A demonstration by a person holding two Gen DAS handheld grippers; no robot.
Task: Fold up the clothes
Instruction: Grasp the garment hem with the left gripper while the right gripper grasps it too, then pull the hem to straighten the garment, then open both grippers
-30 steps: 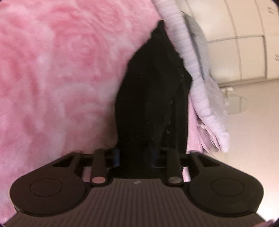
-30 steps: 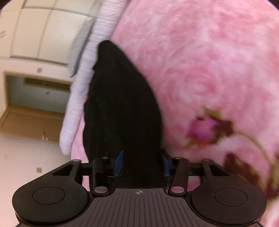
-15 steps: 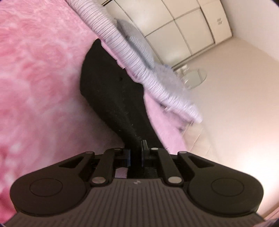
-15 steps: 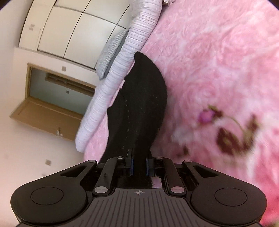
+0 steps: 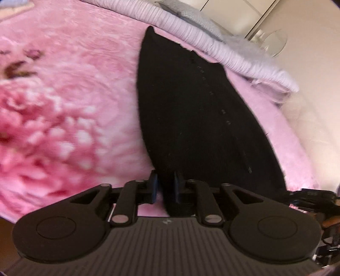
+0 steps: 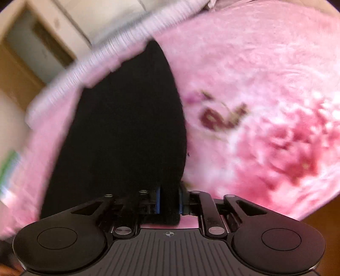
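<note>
Left wrist view: a pink plush blanket (image 5: 70, 102) with a rose print covers the bed, and a lilac ribbed cover (image 5: 212, 42) with a grey pillow (image 5: 191, 17) lies along its far edge; beyond are pale cupboard doors (image 5: 233, 12) and a round glass table (image 5: 274, 42) on a light floor. The black garment (image 5: 191, 110) lies flat on the blanket, tapering to a point at the far end, a row of small buttons running down its right half. Its near edge passes between the fingers of the left gripper (image 5: 164, 186), whose jaws are opening; a gap shows beside the left pad, so the cloth is no longer pinched. Right wrist view: the same garment (image 6: 127, 127) spreads to the left of the right gripper (image 6: 169, 201), a fold of it between the blue pads; these jaws are opening too, and whether the pads still press cannot be told. A wooden door frame (image 6: 19, 70) stands at far left. Compared with half a second earlier, both pairs of fingers stand wider and the garment lies broader and flatter on the blanket.
</note>
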